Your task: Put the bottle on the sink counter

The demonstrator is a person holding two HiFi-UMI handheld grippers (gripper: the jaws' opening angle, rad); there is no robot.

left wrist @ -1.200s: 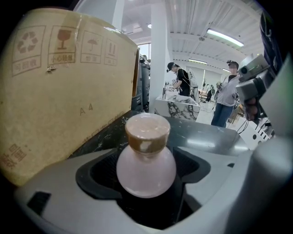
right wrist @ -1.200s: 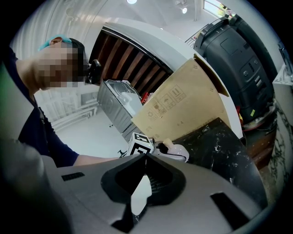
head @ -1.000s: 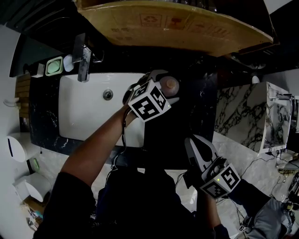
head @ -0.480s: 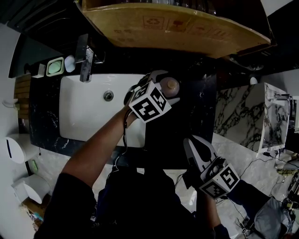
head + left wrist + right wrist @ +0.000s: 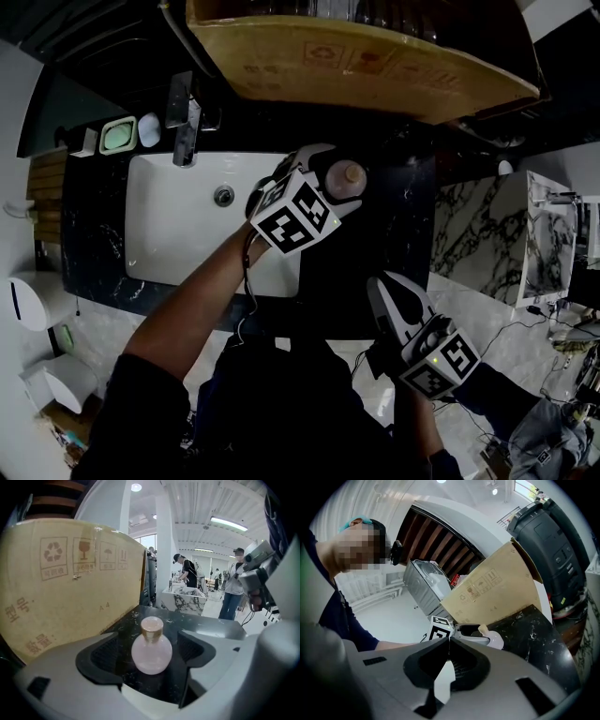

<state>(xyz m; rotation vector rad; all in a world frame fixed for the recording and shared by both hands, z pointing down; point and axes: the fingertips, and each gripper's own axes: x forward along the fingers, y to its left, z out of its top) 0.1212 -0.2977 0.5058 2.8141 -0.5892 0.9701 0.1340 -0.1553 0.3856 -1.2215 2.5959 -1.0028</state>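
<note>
A small round pink bottle with a tan cap stands upright on the black marble counter, just right of the sink. My left gripper reaches around it. In the left gripper view the bottle sits between the open jaws of the left gripper with a gap on each side. My right gripper hangs low by the counter's front edge, shut and empty. In the right gripper view, its closed jaws point toward the bottle and the left gripper.
A white rectangular sink with a chrome faucet lies left of the bottle. A green soap dish sits at the sink's far left corner. A big cardboard box overhangs the back of the counter. People stand far off.
The head view has shifted a little, so everything sits slightly right and up. The left gripper stays around the bottle and the right gripper keeps its place.
</note>
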